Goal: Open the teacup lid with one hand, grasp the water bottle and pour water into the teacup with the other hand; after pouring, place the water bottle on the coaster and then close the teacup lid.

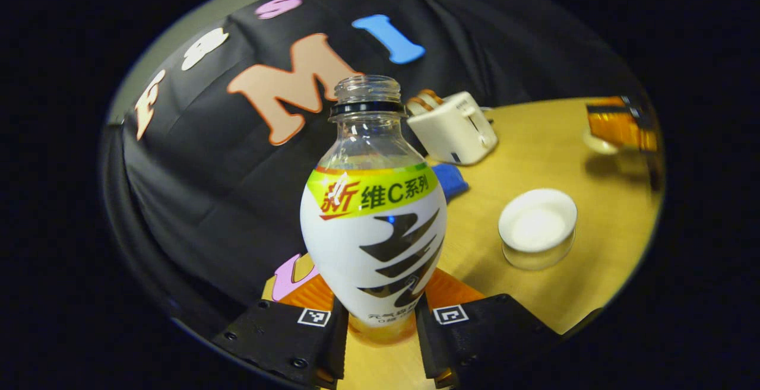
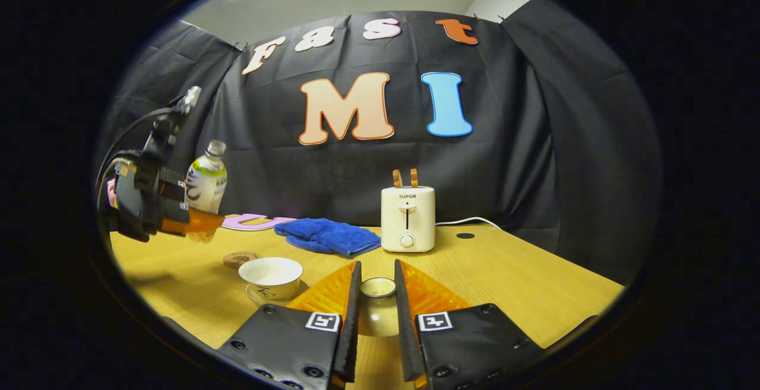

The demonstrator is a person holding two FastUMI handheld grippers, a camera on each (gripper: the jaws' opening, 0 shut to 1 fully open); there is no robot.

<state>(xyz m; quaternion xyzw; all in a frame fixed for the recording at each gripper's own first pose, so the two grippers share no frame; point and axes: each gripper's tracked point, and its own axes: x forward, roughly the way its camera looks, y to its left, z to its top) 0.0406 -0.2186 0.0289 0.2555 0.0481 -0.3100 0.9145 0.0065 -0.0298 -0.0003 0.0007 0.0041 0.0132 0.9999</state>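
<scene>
My left gripper [image 1: 380,325] is shut on the lower body of the water bottle [image 1: 374,218], which has a white label, a yellow-green band and an uncapped neck. The right gripper view shows that bottle [image 2: 206,182] held near upright above the table's left side by the left gripper [image 2: 178,221]. The white teacup [image 2: 270,277] stands uncovered on its saucer; it also shows right of the bottle as the teacup [image 1: 537,227]. My right gripper [image 2: 377,277] is shut on the round teacup lid [image 2: 378,304], lifted off to the right of the cup. A small round coaster [image 2: 240,258] lies behind the cup.
A white toaster [image 2: 407,218] with two slices stands at the back of the wooden table [image 2: 510,283], its cord running right. A blue cloth [image 2: 326,237] lies to the toaster's left. The booth's black wall closes the back and both sides.
</scene>
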